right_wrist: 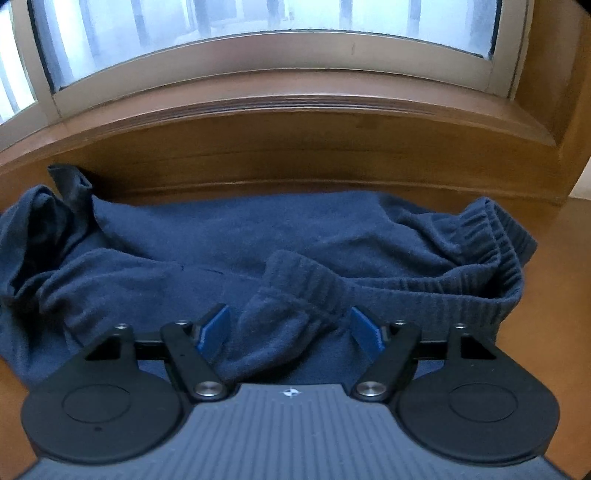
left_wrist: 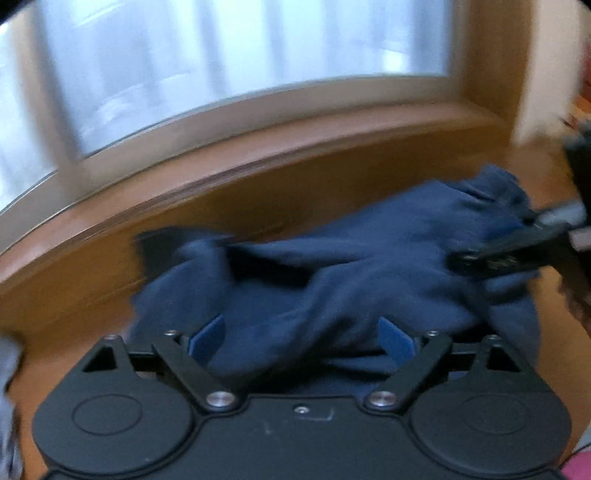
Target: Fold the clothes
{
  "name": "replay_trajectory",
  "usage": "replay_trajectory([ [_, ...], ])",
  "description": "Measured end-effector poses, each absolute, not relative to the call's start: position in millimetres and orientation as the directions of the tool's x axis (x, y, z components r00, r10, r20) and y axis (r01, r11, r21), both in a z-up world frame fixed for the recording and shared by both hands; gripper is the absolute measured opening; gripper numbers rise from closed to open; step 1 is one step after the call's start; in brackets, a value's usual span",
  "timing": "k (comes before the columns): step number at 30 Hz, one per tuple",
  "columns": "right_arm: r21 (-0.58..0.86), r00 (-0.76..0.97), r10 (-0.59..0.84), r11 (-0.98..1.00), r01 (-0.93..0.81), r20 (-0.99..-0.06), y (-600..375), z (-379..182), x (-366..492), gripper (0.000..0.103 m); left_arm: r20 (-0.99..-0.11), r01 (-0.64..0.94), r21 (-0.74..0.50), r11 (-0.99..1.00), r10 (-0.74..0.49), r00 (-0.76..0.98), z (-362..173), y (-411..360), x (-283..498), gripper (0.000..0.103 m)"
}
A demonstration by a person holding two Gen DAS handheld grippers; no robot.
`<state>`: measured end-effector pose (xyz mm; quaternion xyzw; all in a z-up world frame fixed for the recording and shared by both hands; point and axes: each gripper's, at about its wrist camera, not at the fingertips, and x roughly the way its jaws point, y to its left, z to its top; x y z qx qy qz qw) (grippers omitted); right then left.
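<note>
A navy fleece garment [right_wrist: 229, 240] lies crumpled on a wooden surface [right_wrist: 554, 295] below a window. Its ribbed elastic waistband [right_wrist: 480, 236] bunches at the right in the right wrist view. My right gripper [right_wrist: 290, 330] stands wide over the near edge, and a raised fold of waistband sits between its blue pads [right_wrist: 214, 328] without being squeezed. In the blurred left wrist view the same garment [left_wrist: 369, 251] spreads ahead. My left gripper [left_wrist: 301, 338] is open wide, with cloth lying between its pads [left_wrist: 393, 339]. The right gripper's black fingers [left_wrist: 509, 254] reach onto the garment's right end.
A wooden window sill [right_wrist: 295, 110] and frosted window [right_wrist: 277, 18] run along the far side. A wooden side wall [right_wrist: 569, 129] closes the right. Grey cloth [left_wrist: 7, 369] shows at the left edge and something pink [left_wrist: 580, 465] at the bottom right.
</note>
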<state>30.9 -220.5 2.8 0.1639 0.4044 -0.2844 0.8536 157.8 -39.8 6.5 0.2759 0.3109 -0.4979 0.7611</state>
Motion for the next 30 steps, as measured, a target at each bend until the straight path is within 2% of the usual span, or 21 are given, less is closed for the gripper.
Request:
replay_trajectory([
  [4,0.043,0.497,-0.355,0.779,0.626,-0.792,-221,-1,30,0.075,-0.766,0.949,0.134,0.287,-0.577,0.283,-10,-69,154,0.088],
  [8,0.026,0.490,-0.367,0.780,0.625,-0.791,-219,-3,34,0.075,-0.799,0.956,0.085,0.280,-0.555,0.234,-23,-83,168,0.088],
  [13,-0.004,0.479,-0.391,0.778,0.629,-0.786,-216,-7,39,0.073,-0.822,0.947,0.115,0.299,-0.508,0.259,-40,-90,178,0.088],
  [14,-0.013,0.476,-0.402,0.775,0.632,-0.782,-215,-7,39,0.072,-0.825,0.948,0.103,0.300,-0.507,0.250,-41,-90,179,0.085],
  [15,-0.025,0.472,-0.416,0.770,0.637,-0.777,-215,-8,39,0.067,-0.827,0.949,0.091,0.302,-0.508,0.240,-43,-91,181,0.079],
  [16,-0.036,0.470,-0.430,0.766,0.642,-0.771,-214,-8,39,0.054,-0.831,0.953,0.061,0.298,-0.514,0.214,-44,-91,183,0.060],
  [17,-0.048,0.468,-0.445,0.762,0.646,-0.764,-212,-7,38,0.049,-0.834,0.953,0.032,0.300,-0.518,0.191,-45,-91,185,0.044],
  [19,-0.055,0.472,-0.462,0.756,0.652,-0.751,-210,-6,37,0.022,-0.835,0.951,-0.011,0.310,-0.525,0.162,-44,-89,188,0.035],
  [21,-0.041,0.485,-0.479,0.742,0.670,-0.732,-208,2,31,0.009,-0.828,0.951,-0.009,0.308,-0.536,0.165,-40,-85,187,0.031],
  [26,-0.061,0.496,-0.618,0.661,0.748,-0.609,-201,51,-14,0.007,-0.803,0.959,0.050,0.277,-0.560,0.204,-22,-73,176,0.029],
  [30,-0.069,0.420,-0.740,0.528,0.846,-0.525,-196,90,-79,0.007,-0.800,0.957,0.046,0.287,-0.563,0.207,-17,-63,172,0.029],
])
